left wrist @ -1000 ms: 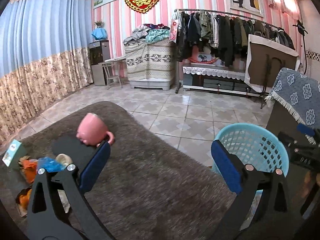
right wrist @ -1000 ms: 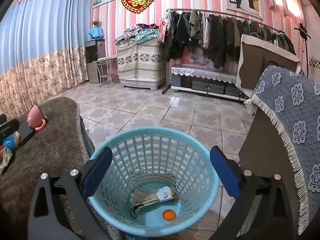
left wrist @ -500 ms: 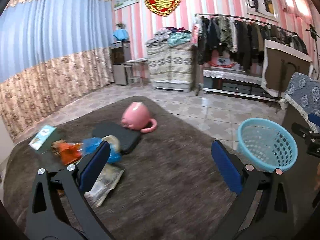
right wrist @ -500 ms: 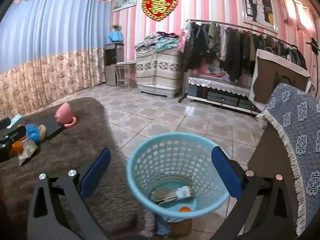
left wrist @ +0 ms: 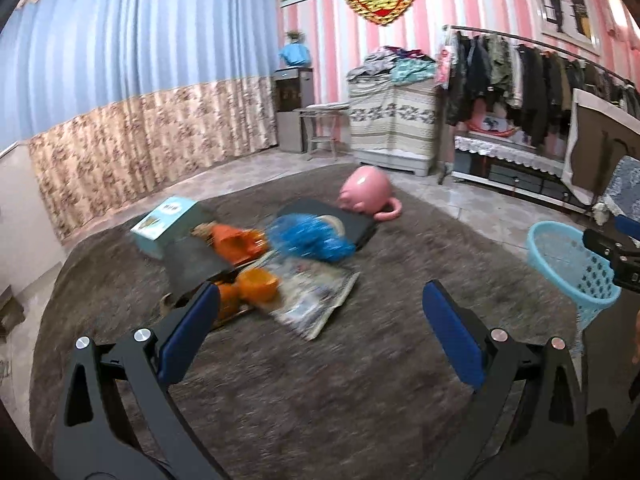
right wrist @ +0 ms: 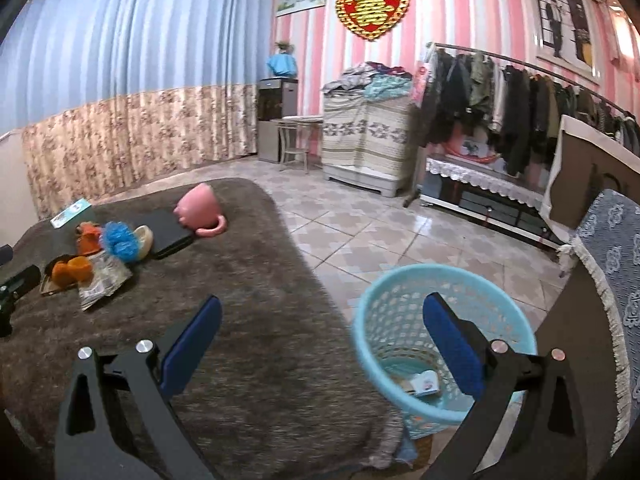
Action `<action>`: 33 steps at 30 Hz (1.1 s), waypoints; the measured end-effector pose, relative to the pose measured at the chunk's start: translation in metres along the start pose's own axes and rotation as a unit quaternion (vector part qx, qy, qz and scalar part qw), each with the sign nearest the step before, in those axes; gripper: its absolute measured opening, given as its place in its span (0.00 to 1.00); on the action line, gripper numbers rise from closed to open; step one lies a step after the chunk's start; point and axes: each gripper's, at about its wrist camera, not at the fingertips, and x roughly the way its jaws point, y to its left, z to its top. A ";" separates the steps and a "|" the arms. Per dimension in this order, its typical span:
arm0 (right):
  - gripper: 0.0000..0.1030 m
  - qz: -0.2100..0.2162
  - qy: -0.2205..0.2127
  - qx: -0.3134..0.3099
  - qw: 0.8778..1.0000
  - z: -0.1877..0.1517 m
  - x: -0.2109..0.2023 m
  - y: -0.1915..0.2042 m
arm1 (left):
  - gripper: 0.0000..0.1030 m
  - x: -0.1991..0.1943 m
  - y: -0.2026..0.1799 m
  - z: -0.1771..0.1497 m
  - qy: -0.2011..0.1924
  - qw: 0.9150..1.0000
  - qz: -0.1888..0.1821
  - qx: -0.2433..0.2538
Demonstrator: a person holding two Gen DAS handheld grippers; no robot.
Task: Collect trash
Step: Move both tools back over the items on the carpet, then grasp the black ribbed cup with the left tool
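Note:
Trash lies in a heap on the brown plush table top [left wrist: 304,392]: a crumpled blue wrapper [left wrist: 308,236], orange peel pieces [left wrist: 256,284], an orange packet [left wrist: 234,240] and a flat printed snack bag [left wrist: 316,300]. My left gripper [left wrist: 320,328] is open and empty, just in front of the heap. A light blue basket [right wrist: 404,320] stands on the floor by the table's right edge, with some scraps [right wrist: 424,384] inside. My right gripper [right wrist: 320,332] is open and empty, above the table edge and the basket. The heap also shows in the right wrist view [right wrist: 100,252].
A pink mug [left wrist: 366,190] lies tipped on a black flat pad [left wrist: 332,216]. A teal box [left wrist: 168,220] and a dark notebook [left wrist: 196,260] sit left of the heap. A cabinet with a blue patterned cloth [right wrist: 616,248] stands right of the basket. Tiled floor [right wrist: 380,232] lies beyond.
Both grippers have swung left, away from the basket. The trash heap has come nearer the middle of the left view. The basket has slid to the right in both views.

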 end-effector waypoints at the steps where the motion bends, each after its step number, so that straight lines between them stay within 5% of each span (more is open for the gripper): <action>1: 0.96 0.004 0.002 -0.002 1.000 0.000 0.001 0.004 | 0.95 0.001 0.004 -0.001 0.002 1.000 0.003 -0.004; 22: 0.96 0.054 0.038 -0.063 0.996 -0.014 0.048 0.104 | 0.95 0.024 0.120 -0.035 0.031 0.992 0.091 -0.079; 27: 0.96 0.056 0.049 -0.087 0.993 -0.020 0.060 0.118 | 0.95 0.040 0.145 -0.042 0.048 0.987 0.093 -0.121; 33: 0.96 0.054 0.060 -0.096 0.992 -0.025 0.068 0.120 | 0.95 0.067 0.147 -0.022 0.050 0.988 0.091 -0.116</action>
